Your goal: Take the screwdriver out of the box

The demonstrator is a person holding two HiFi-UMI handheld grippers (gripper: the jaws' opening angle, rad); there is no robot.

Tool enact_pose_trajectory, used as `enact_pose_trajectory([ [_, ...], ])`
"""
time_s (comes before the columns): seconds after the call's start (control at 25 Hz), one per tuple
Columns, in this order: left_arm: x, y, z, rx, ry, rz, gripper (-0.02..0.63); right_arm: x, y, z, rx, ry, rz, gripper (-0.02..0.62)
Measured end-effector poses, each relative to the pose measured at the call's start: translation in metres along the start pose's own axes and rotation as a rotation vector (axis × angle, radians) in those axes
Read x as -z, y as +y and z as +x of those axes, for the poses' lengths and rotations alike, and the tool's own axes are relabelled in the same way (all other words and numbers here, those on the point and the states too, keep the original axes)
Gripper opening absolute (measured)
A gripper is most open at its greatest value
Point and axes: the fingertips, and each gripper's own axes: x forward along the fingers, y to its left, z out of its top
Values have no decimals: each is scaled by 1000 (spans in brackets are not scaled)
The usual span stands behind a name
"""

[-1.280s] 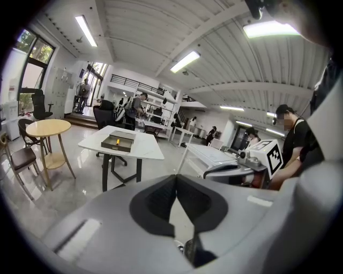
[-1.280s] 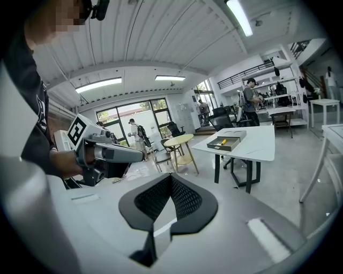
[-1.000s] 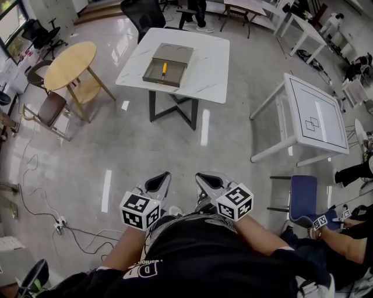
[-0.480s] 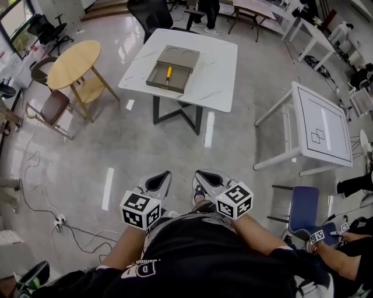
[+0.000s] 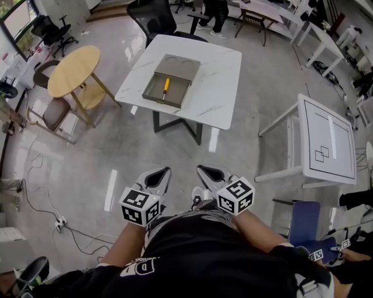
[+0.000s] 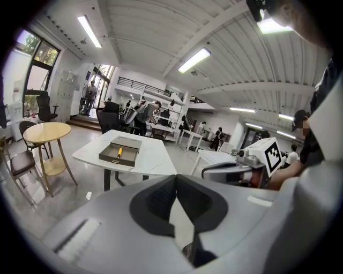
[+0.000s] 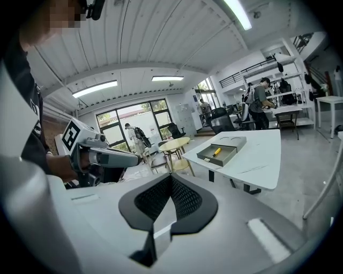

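Note:
A grey open box (image 5: 171,81) lies on a white marble table (image 5: 218,75) well ahead of me, its lid set behind it. A screwdriver (image 5: 165,85) with a yellow handle rests inside the box. My left gripper (image 5: 165,173) and right gripper (image 5: 201,170) are held close to my body, side by side, far short of the table. Both are shut with nothing between the jaws. The left gripper view shows the box (image 6: 119,152) and screwdriver (image 6: 119,152) in the distance. In the right gripper view the box (image 7: 221,150) and screwdriver (image 7: 216,152) are also small and far.
A round wooden table (image 5: 71,63) with a brown chair (image 5: 51,113) stands left of the marble table. A black office chair (image 5: 152,14) is behind it. To the right are a white square table (image 5: 326,137) and a blue chair (image 5: 303,221). Cables (image 5: 41,204) trail on the floor at left.
The marble table and box have drifted lower and slightly right in the head view as I come closer. Both grippers stay shut in the same place near my body.

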Motion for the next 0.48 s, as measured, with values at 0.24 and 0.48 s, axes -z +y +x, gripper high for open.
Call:
enact_pose_trajectory([
  [0.24, -18, 6, 39, -43, 7, -16, 58, -14, -38, 12, -56, 12, 7, -5],
  [0.48, -35, 6, 82, -65, 19, -3, 58, -23, -79, 19, -91, 27, 10, -5],
])
